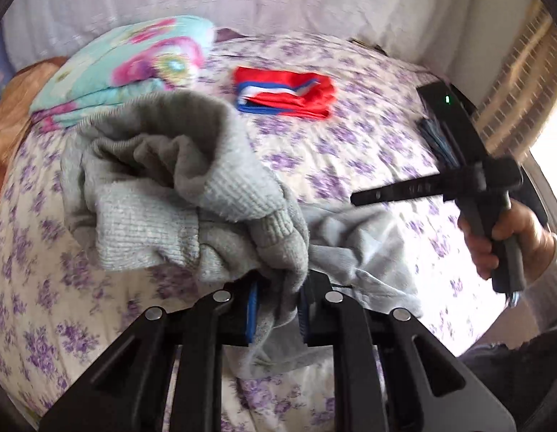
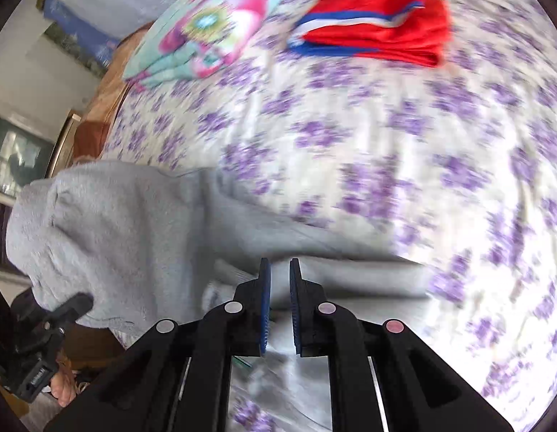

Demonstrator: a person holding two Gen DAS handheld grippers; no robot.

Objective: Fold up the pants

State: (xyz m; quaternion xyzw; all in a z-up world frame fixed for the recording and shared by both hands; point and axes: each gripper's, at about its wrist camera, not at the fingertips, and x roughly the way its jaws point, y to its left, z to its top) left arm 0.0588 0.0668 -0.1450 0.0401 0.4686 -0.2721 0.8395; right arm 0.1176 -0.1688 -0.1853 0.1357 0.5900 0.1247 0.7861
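Grey knit pants point(image 1: 192, 194) are bunched and lifted off the bed in the left wrist view. My left gripper point(image 1: 278, 306) is shut on a fold of the grey pants near their ribbed edge. The rest of the pants trails to the right over the bed. In the right wrist view the pants point(image 2: 134, 223) lie across the lower left. My right gripper point(image 2: 279, 306) hovers just above the grey fabric, jaws a narrow gap apart and nothing between them. It also shows in the left wrist view point(image 1: 437, 136), held in a hand at the right.
The bed has a white sheet with purple flowers point(image 1: 350, 151). Folded red shorts with blue and white stripes point(image 1: 285, 93) lie at the back; they also show in the right wrist view point(image 2: 379, 28). A teal flowered pillow point(image 1: 131, 64) sits at the back left.
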